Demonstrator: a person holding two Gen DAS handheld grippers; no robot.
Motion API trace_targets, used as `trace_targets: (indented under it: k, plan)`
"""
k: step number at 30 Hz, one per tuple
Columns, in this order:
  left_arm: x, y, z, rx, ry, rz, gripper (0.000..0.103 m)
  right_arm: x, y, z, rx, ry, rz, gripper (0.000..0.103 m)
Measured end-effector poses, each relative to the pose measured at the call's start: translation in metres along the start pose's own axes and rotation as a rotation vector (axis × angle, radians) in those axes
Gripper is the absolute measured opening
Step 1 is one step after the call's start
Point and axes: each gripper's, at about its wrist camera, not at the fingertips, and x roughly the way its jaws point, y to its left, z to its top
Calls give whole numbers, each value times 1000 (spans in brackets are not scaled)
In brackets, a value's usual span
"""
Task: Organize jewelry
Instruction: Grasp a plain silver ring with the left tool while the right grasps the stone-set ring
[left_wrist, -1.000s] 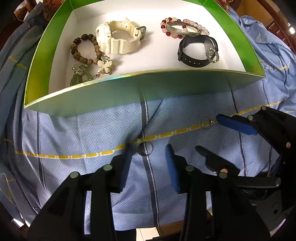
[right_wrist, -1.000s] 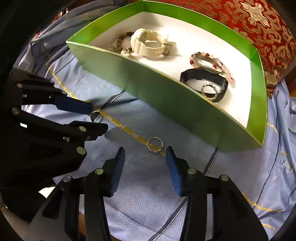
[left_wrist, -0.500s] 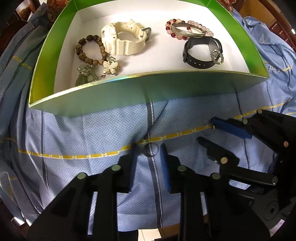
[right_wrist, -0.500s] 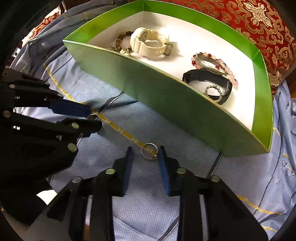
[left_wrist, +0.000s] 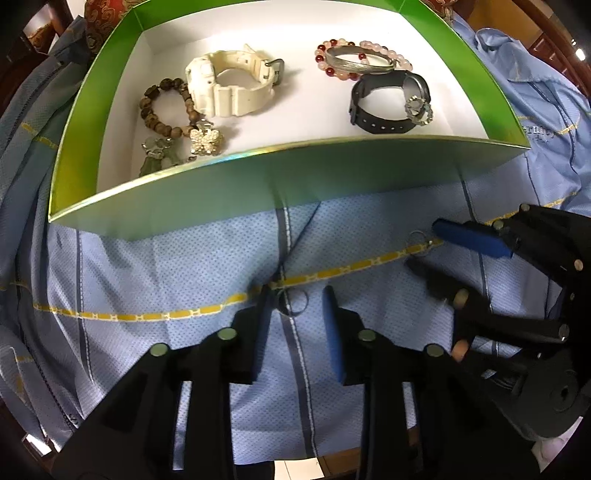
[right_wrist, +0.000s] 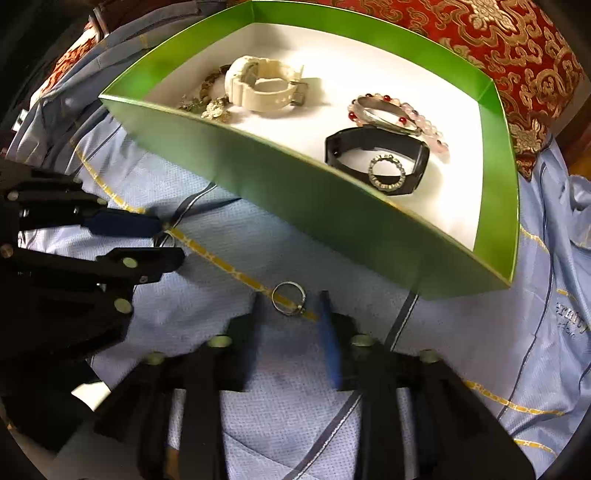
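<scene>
I am working in a home setting: a blue shirt (left_wrist: 155, 266) is covering the surface, a red brocade cushion (right_wrist: 498, 40) is lying behind, and dark wooden furniture (left_wrist: 550, 40) is showing.

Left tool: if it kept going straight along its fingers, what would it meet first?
The left tool would first meet the small ring lying on the blue cloth between its fingertips. Past that stands the near wall of the green box. Its height above the cloth is hard to judge.

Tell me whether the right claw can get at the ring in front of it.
Probably yes: the ring lies flat on the blue cloth, between the open right claw fingertips, with nothing over it.
</scene>
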Motion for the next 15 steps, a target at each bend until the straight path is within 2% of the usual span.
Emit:
trace_targets:
  k: [4, 8, 13, 15]
  plan:
    - [0, 2, 1, 2, 4, 2, 30, -3, 14, -5, -64, -14, 4, 49]
    - [-1, 2, 0, 11, 9, 11, 30, 5, 3, -1, -12, -5, -9, 48]
    - [0, -6, -2, 22, 3, 32, 26, 5, -5, -4, 25, -15, -1, 34]
    - [-1, -8, -3, 23, -1, 37, 22, 6, -4, -3, 18, -14, 6, 24]
